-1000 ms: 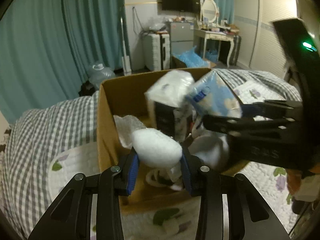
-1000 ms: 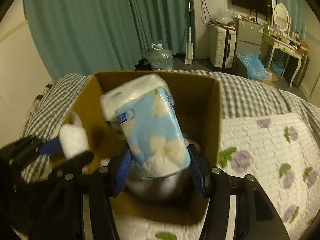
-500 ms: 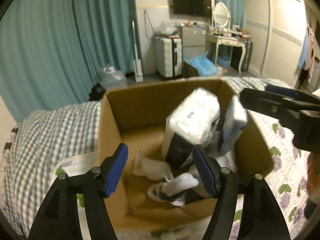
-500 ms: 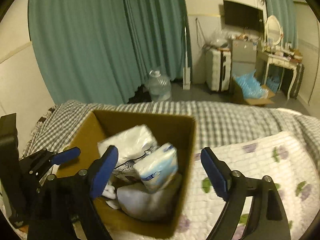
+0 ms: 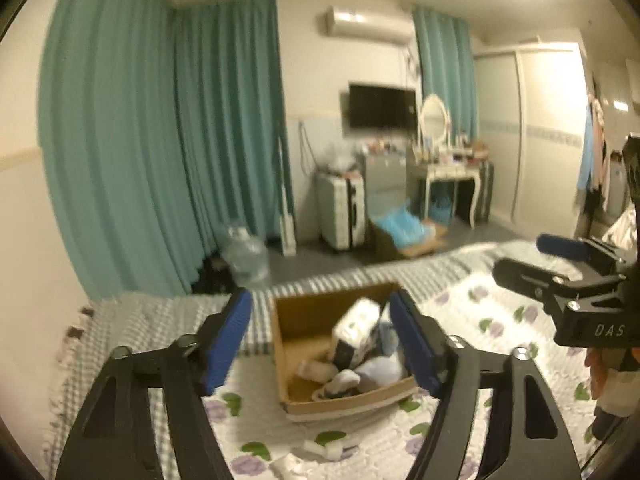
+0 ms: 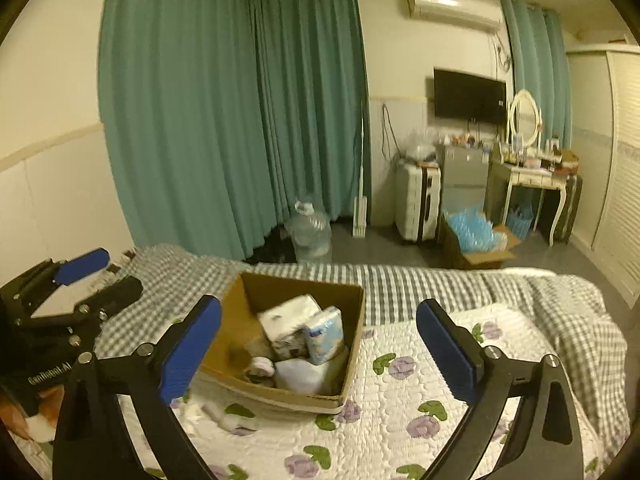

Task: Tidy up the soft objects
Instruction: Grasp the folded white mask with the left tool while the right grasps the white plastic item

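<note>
A cardboard box (image 5: 304, 320) (image 6: 356, 320) stands on the bed. It holds a white tissue pack (image 5: 358, 320) (image 6: 286, 320), a blue-and-white tissue pack (image 6: 325, 334) and white socks (image 5: 340, 380) (image 6: 296, 374). My left gripper (image 5: 322, 340) is open and empty, held back above the box's near side. My right gripper (image 6: 318, 350) is open and empty, also raised behind the box. Each gripper shows in the other's view: the right one in the left wrist view (image 5: 560, 280), the left one in the right wrist view (image 6: 72, 280).
Small white soft pieces (image 5: 320, 450) (image 6: 224, 416) lie on the flowered quilt (image 6: 400, 400) in front of the box. A checked blanket (image 6: 420, 284) covers the bed's far edge. Beyond are teal curtains (image 6: 240, 120), a water jug (image 6: 310, 232), a suitcase (image 6: 416, 200) and a dressing table (image 6: 532, 176).
Both grippers let go of their items into the box: the left a white sock, the right the blue-and-white tissue pack. Both opened and drew back and up.
</note>
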Demonstrator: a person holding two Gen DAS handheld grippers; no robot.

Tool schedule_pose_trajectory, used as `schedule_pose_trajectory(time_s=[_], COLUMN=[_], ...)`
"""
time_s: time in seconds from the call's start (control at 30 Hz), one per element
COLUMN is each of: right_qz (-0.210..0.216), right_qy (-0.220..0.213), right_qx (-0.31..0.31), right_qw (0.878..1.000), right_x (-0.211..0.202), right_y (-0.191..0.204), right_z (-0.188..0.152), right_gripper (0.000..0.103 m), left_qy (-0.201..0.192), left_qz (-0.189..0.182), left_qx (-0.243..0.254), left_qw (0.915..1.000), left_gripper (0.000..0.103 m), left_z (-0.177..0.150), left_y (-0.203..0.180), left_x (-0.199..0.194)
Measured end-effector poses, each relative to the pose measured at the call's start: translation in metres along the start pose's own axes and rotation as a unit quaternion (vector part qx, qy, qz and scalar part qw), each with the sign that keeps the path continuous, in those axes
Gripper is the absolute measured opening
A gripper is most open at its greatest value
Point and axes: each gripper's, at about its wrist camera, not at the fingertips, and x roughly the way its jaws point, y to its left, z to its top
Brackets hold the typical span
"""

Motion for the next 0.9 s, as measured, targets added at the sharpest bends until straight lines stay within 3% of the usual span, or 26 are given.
schedule_pose_trajectory(time_s=[0.17,0.33,0.6,0.9], right_qz=[0.002,-0.003,0.019,0.037], right_qy=[-0.035,-0.029,0.042,0.090], right_qx=[-0.016,-0.018,0.004,-0.015], right_qw=[0.999,0.999,0.999,0.995], right_x=[-0.057,-0.074,-0.018,0.067], right_y=[0.026,0.044,0.049,0.053], right_z=[0.008,-0.012,-0.108,-0.181], right_gripper=[0.102,0.102,0.102,0.102], left_qy=[-0.036,-0.032,0.041,0.155], left_qz=[0.031,0.069,0.087,0.105], left_qx=[-0.008,-0.013,-0.035,-0.052], left_qw=[0.9988,0.9970,0.9947,0.9810], left_gripper=[0.083,0.083,0.083,0.083], left_z=[0.007,-0.005,-0.084,-0.176], left_y=[0.013,0.022,0.028,0.034], left_x=[-0.050,-0.062,-0.024,0.050])
